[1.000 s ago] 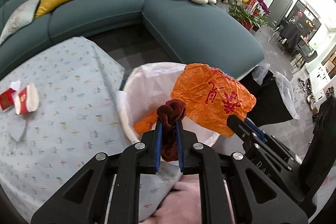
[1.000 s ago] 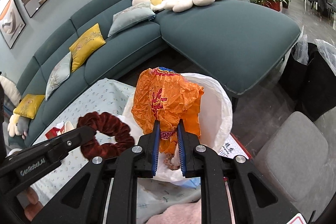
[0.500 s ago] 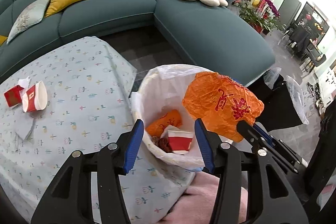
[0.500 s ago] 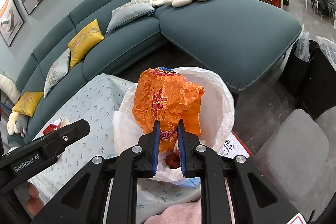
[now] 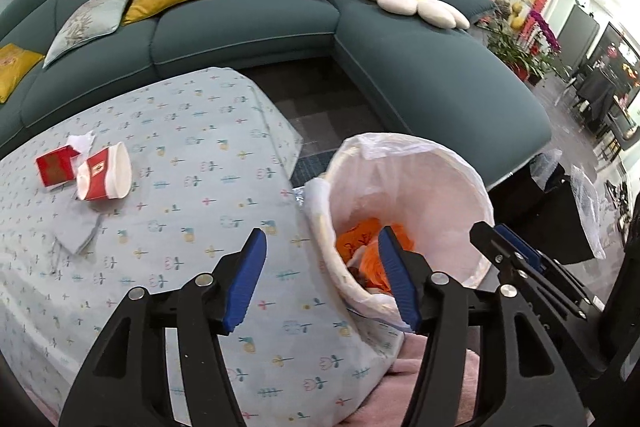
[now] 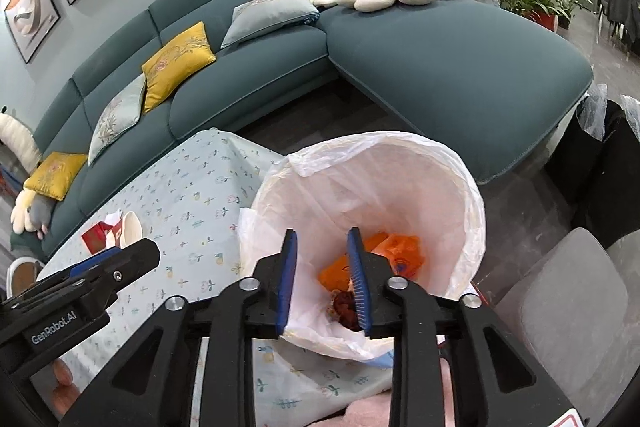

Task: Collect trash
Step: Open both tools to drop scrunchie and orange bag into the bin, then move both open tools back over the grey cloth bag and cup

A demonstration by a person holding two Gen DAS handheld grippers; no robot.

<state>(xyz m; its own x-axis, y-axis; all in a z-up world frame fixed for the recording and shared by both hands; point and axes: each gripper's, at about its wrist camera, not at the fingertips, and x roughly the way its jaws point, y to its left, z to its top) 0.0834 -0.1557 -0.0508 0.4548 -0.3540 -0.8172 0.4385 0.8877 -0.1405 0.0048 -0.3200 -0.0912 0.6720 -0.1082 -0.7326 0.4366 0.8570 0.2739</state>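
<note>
A white-lined trash bin (image 5: 440,163) (image 6: 452,163) stands at the table's right corner. Inside lie an orange plastic bag (image 6: 400,251) (image 5: 360,239) and a dark red scrunchie (image 6: 346,307). My left gripper (image 5: 322,247) is open and empty, over the bin's near-left rim. My right gripper (image 6: 322,247) is open and empty above the bin's mouth; it also shows at the right of the left wrist view (image 5: 496,231). On the table lie a red-and-white paper cup (image 5: 106,177) (image 6: 130,225) on its side, a small red box (image 5: 54,165) and a crumpled tissue (image 5: 82,141).
The table has a light blue patterned cloth (image 5: 180,155). A teal corner sofa (image 5: 248,23) with cushions runs behind it. A black bin with a clear liner (image 5: 560,203) stands right of the white bin. A grey stool (image 6: 560,307) is at the lower right.
My left gripper opened and dropped the scrunchie into the bin. My right gripper then opened and the orange bag fell into the bin. Both grippers drew back a little.
</note>
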